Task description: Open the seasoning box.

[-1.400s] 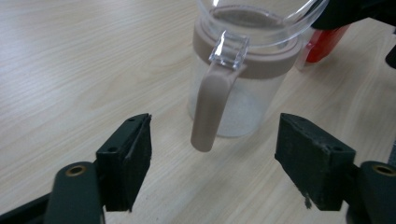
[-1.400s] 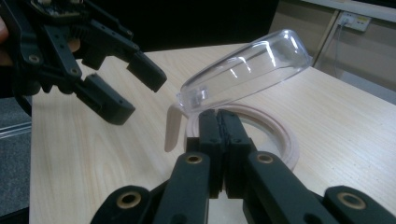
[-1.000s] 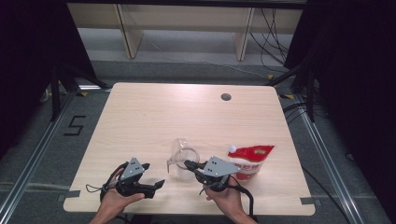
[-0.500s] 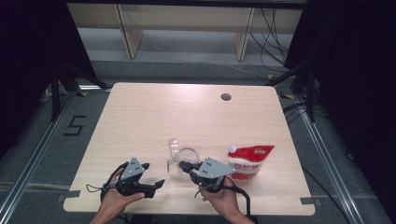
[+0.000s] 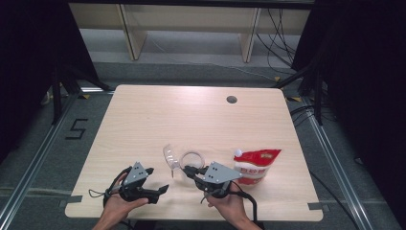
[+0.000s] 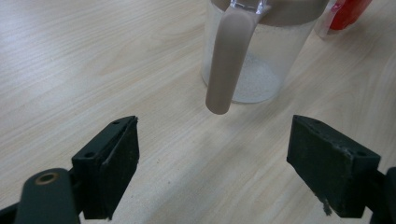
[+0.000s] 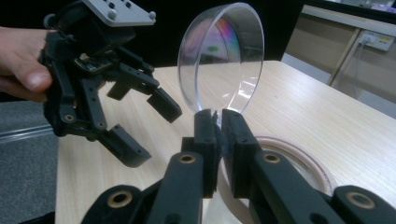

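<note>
On the pale wooden table [image 5: 143, 120], near its front edge, a clear plastic jug [image 6: 254, 56] stands upright just ahead of the left gripper [image 5: 160, 190], its handle facing that gripper's wide-open jaws and hanging between them but farther out, untouched. Beyond the jug, to the right of those jaws, lies a red and white pouch [image 5: 253, 164], flat on the table, just to the right of the right gripper [image 5: 186, 170]. The right gripper's jaws are pinched tight on the rim of a clear round lid [image 7: 219, 58], holding it on edge above the jug's open mouth. The lid stands between the two grippers, close to the left one's spread fingers [image 7: 163, 103].
</note>
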